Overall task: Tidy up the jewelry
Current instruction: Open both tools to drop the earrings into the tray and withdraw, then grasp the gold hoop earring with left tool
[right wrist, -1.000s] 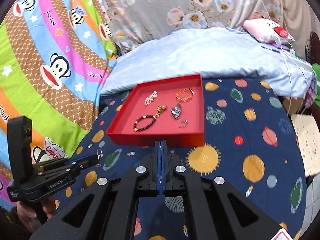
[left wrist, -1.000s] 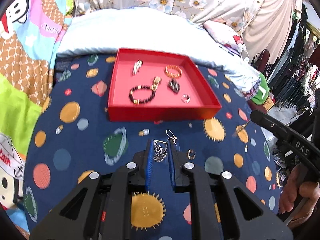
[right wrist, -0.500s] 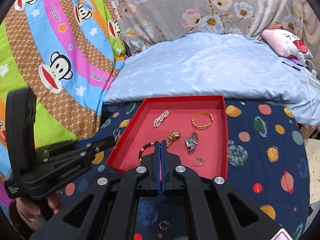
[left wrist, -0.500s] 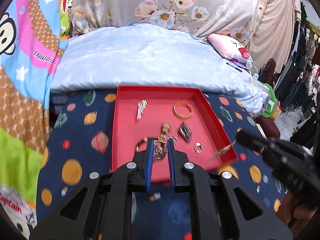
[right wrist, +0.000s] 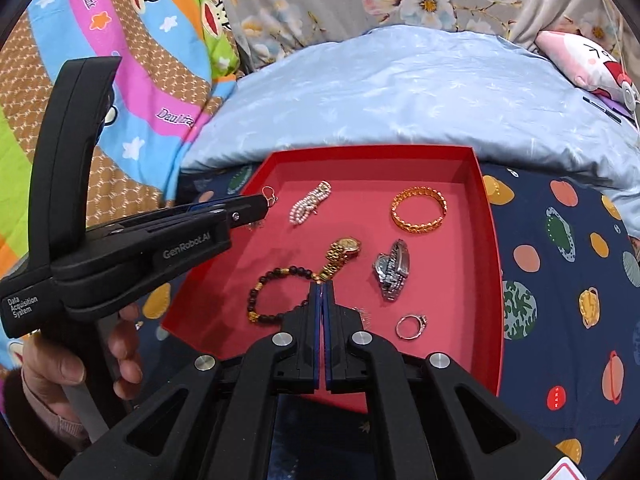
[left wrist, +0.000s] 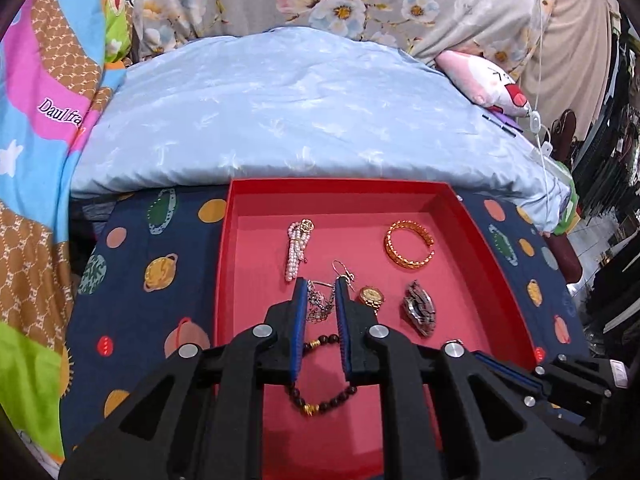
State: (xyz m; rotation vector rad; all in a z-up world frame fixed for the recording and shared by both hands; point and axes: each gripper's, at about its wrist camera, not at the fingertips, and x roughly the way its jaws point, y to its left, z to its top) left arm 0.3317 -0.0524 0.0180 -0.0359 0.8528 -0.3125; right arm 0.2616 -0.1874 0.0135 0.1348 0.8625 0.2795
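A red tray [left wrist: 436, 204] [right wrist: 490, 240] lies on the planet-print cloth. In it are a pearl bracelet [left wrist: 297, 248], a gold bangle [left wrist: 409, 243], a gold watch [right wrist: 340, 256], a silver watch [right wrist: 393, 269], a dark bead bracelet [right wrist: 268, 296] and a silver ring [right wrist: 411, 325]. My left gripper [left wrist: 321, 286] is shut on a silver dangling earring [left wrist: 320, 304] and holds it over the tray's middle; it also shows in the right wrist view [right wrist: 262, 204]. My right gripper [right wrist: 322, 288] is shut over the tray's near part, with a small gold piece [right wrist: 364, 314] sticking out beside its fingers.
A pale blue quilt [left wrist: 288, 120] rises right behind the tray. Colourful monkey-print bedding [right wrist: 120, 80] is on the left. A pink plush toy [right wrist: 588, 60] lies far right. Clothes racks [left wrist: 616, 200] stand beyond the bed's right edge.
Both grippers have moved forward from the cloth in front of the tray to above the tray. The left one carries the earring with it.
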